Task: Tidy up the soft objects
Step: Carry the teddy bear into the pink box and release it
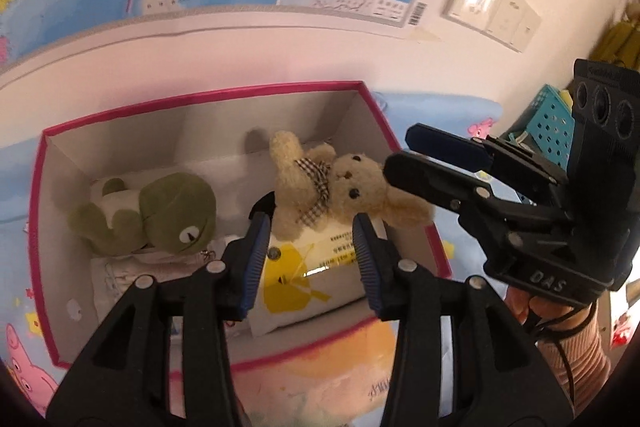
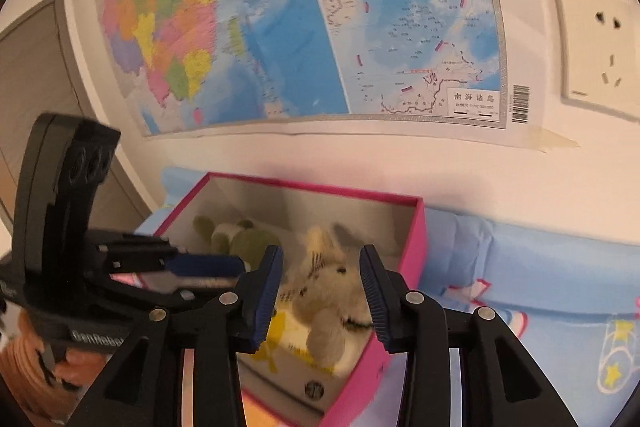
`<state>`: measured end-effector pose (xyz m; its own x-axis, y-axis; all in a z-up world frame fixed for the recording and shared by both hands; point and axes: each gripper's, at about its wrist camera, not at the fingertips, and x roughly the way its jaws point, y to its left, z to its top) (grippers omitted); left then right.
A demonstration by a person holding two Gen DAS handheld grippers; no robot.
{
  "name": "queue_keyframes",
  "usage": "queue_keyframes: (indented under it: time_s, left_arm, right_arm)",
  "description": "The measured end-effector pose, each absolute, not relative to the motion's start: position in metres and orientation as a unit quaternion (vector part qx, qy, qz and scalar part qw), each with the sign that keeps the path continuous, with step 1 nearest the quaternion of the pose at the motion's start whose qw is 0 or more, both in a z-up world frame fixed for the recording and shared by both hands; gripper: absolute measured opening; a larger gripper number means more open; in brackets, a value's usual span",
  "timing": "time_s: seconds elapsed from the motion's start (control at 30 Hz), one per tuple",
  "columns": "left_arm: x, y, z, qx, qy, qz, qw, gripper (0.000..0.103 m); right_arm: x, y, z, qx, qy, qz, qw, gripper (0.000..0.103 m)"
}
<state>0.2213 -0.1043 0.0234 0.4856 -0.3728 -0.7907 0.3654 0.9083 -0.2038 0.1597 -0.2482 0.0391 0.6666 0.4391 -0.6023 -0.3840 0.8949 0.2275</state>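
Note:
A pink-rimmed box (image 1: 200, 95) (image 2: 320, 187) stands on a blue cartoon sheet. Inside it, a green frog plush (image 1: 172, 211) (image 2: 248, 239) lies at the left. A tan teddy bear (image 1: 344, 183) (image 2: 324, 291) with a checked scarf rests on a white packet with yellow print (image 1: 304, 287) (image 2: 288, 331). My left gripper (image 1: 310, 259) (image 2: 232, 271) hovers open over the box, nothing pressed between its pads. My right gripper (image 1: 400, 151) (image 2: 322, 291) is open too. Its tips are just beside the bear's head, and the bear shows between its pads without being pinched.
The box sits against a white wall with a map (image 2: 320, 27) and a socket plate (image 2: 596, 43). A teal perforated basket (image 1: 548, 119) stands to the right of the box. The blue sheet (image 2: 540, 287) extends right. A hand in a striped sleeve (image 1: 568, 343) holds the right gripper.

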Motion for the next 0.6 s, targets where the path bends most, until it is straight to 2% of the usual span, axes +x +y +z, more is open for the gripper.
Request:
queue_keyframes:
  time_s: [0.1,0.37,0.43,0.6]
  left_arm:
    - [0.209,-0.101,0.025,0.000,0.454,-0.221,0.863,0.048]
    - [0.191,-0.092,0.022,-0.002,0.453,-0.226,0.862,0.048]
    - [0.187,-0.088,0.021,-0.002,0.453,-0.225,0.863,0.048]
    - [0.186,-0.078,0.020,-0.015,0.454,-0.225,0.862,0.048]
  right_arm:
    - [0.142,-0.247,0.039,0.026,0.343,0.233,0.910,0.041]
    - [0.154,-0.201,0.011,-0.117,0.397,0.199,0.888,0.038]
    - [0.161,-0.194,0.007,-0.127,0.410,0.195,0.882,0.032]
    - [0.178,-0.188,0.006,-0.122,0.420,0.189,0.879,0.031]
